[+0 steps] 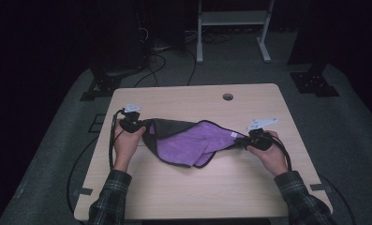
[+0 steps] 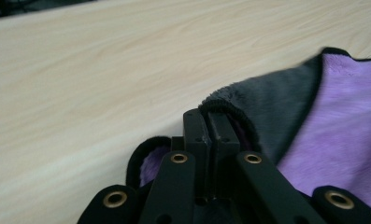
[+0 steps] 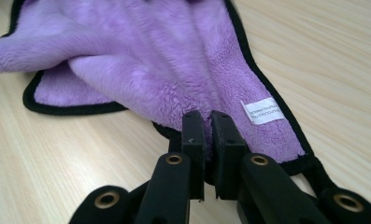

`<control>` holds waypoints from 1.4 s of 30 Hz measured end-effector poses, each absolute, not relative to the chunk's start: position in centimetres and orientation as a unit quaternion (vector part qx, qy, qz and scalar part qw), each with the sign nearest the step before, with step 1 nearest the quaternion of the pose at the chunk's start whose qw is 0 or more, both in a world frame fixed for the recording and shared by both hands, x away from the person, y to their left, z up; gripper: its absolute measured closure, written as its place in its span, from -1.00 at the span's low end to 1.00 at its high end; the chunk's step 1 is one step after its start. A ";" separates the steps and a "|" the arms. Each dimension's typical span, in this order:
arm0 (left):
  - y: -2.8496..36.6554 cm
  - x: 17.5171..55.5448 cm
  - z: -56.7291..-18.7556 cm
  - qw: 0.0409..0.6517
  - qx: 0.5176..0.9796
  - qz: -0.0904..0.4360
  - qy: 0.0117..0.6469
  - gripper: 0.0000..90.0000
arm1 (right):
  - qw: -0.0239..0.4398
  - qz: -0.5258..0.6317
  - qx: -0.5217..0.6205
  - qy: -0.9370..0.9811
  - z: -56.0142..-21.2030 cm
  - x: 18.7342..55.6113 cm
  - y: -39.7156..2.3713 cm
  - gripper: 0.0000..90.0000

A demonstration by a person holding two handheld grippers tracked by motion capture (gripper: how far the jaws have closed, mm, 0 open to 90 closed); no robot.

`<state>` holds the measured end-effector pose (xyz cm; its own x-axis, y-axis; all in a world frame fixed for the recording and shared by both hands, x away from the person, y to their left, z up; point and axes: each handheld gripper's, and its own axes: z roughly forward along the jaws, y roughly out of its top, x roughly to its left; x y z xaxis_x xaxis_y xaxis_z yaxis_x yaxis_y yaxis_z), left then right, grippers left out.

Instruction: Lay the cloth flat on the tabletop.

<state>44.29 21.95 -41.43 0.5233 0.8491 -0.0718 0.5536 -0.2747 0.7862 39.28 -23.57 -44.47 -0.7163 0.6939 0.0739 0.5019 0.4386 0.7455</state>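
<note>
A cloth (image 1: 186,143), purple on one side and grey on the other with black edging, hangs stretched between my two grippers over the wooden table (image 1: 197,187). My left gripper (image 1: 137,125) is shut on the cloth's left corner; in the left gripper view the black hem (image 2: 220,106) wraps over the closed jaws of the left gripper (image 2: 210,122). My right gripper (image 1: 249,139) is shut on the right corner. In the right gripper view the purple cloth (image 3: 164,60) runs away from the right gripper (image 3: 209,123), with a white label (image 3: 263,111) beside the jaws.
A round cable hole (image 1: 227,97) sits near the table's far edge. A white metal frame (image 1: 233,28) and dark stands with cables stand on the floor beyond the table.
</note>
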 end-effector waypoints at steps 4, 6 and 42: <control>22.8 44.1 -42.2 0.382 0.775 0.155 0.479 0.95 | 0.127 0.381 0.370 0.838 -44.4 39.3 -25.2 0.88; 22.9 44.1 -42.4 0.385 0.776 0.141 0.480 0.94 | 0.126 0.374 0.379 0.837 -44.5 39.3 -26.0 0.88; 18.4 41.8 -45.5 0.308 0.877 0.155 0.336 0.30 | 0.169 0.365 0.439 0.804 -47.6 43.5 -28.2 -0.08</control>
<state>41.75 18.37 -45.45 0.7268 0.6838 0.0651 0.4929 -0.5851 0.6440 43.50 -28.25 -47.63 -0.5576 0.8287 0.0484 0.5823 0.3490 0.7342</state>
